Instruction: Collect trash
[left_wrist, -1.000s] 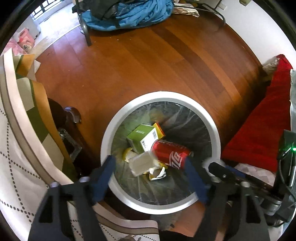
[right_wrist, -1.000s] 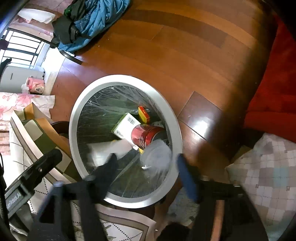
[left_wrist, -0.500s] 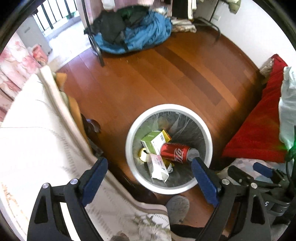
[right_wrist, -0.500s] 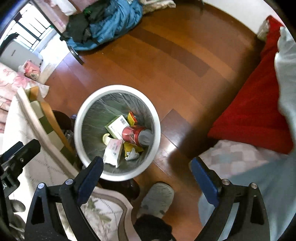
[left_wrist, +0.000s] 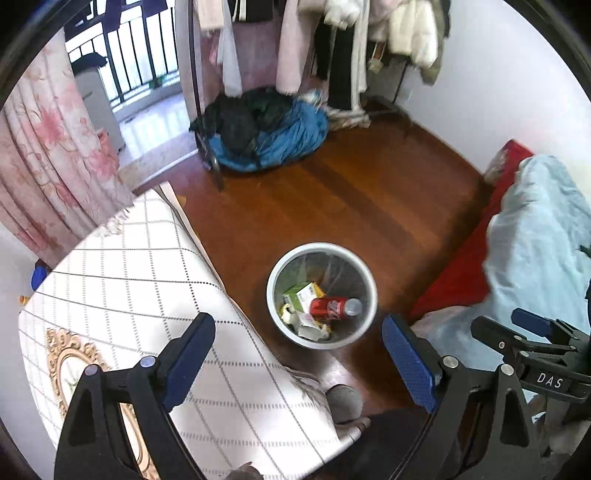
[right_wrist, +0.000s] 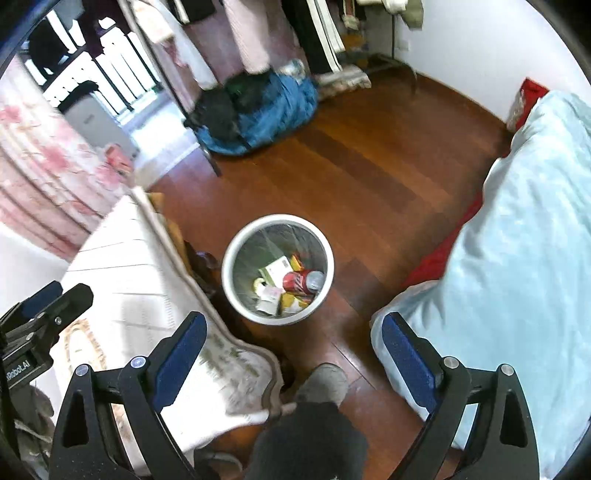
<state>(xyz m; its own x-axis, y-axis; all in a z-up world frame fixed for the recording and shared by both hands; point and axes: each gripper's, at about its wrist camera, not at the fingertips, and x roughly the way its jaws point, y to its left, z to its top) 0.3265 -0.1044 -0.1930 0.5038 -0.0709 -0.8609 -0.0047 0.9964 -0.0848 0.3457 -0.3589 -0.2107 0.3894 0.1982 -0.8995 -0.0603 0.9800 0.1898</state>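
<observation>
- Left tongs (left_wrist: 297, 363): blue pads spread wide, nothing between them; they sit high above the counter (left_wrist: 122, 280) edge and the floor (left_wrist: 351, 206).
- Right tongs (right_wrist: 293, 360): also spread wide and empty, high over the floor, a grey slipper (right_wrist: 325, 380) below.
- Trash bin (left_wrist: 272, 295): white rim, clear liner, upright on the wood floor between the cloth-covered counter and the bed (right_wrist: 517, 258).
- Inside the bin: red soda can (left_wrist: 328, 306) on its side, green-and-white carton (left_wrist: 301, 293) beside it, crumpled paper (left_wrist: 308, 325) and a yellow scrap near the bottom.
- Far end: blue bundle (left_wrist: 291, 136) with dark clothes on it, under a garment rack.
</observation>
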